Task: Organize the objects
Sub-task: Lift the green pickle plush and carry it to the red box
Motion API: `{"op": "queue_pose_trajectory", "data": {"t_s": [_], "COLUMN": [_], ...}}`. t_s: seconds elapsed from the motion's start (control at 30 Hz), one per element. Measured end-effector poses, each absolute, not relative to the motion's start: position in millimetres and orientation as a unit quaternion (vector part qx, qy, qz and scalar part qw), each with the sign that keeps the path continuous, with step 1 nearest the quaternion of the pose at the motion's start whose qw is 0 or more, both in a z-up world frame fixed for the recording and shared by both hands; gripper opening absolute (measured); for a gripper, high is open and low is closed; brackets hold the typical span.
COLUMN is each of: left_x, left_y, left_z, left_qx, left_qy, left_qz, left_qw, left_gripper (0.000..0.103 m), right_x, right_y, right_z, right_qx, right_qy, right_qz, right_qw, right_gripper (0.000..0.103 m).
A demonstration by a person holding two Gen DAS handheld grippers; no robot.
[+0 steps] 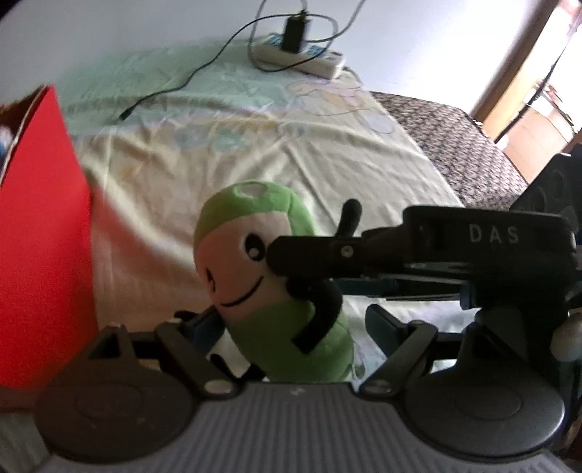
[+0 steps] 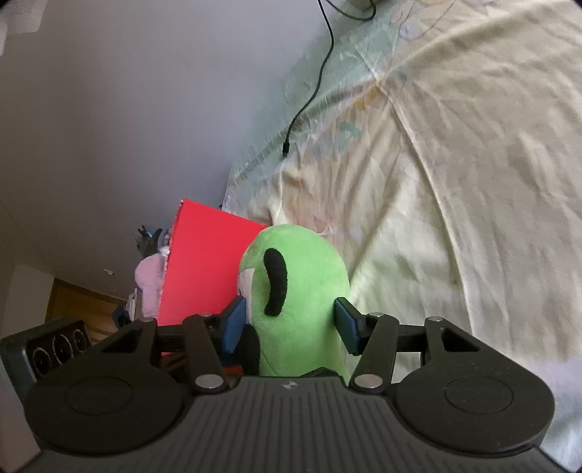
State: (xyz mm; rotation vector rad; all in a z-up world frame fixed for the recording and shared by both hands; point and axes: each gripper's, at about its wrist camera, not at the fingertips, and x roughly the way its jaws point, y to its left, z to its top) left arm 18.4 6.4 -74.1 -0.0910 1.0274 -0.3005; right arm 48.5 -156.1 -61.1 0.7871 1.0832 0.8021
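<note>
Bed (image 1: 327, 152): the largest item, covered by a pale yellow and mint sheet (image 2: 454, 182) with a faint printed pattern, creased; a dark speckled blanket (image 1: 454, 145) lies along its far right edge in the left wrist view. Red box (image 1: 40, 254): stands on the bed to the left of the toy, its flat red side facing me; in the right wrist view a pink soft item (image 2: 149, 280) shows just behind it. Green plush toy (image 1: 269, 291): an upright green figure with a cream face, black eyes, a smile and black arms, between the box and both of my grippers. My right gripper (image 2: 291, 324): its blue pads are pressed against the toy's two sides, partly closed around its body and gripping it. My left gripper (image 1: 291, 327): its fingers stand either side of the toy's lower body; the left pad touches it, the right pad looks slightly apart, so I cannot tell whether it grips. Power strip (image 1: 302, 58): white, at the far end of the bed, a black charger (image 1: 293, 31) plugged in. Black cable (image 1: 171, 87): trails from it across the sheet, loose end lying free.
</note>
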Motion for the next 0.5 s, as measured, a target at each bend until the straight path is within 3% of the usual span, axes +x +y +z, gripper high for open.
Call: {"op": "queue_pose_trajectory", "data": {"t_s": [0.5], "left_x": [-18], "left_y": [15], "left_z": [-30], "left_qx": [-0.055], "left_qy": [0.43], "left_qz": [-0.189], "left_qw": [0.881], "left_gripper": [0.084], "right_x": [-7], "right_y": [-165], "right_z": [-17], "right_qx": [0.358], "right_qy": [0.41], "right_qz": [0.352], "right_qw": [0.761], "right_gripper": [0.056]}}
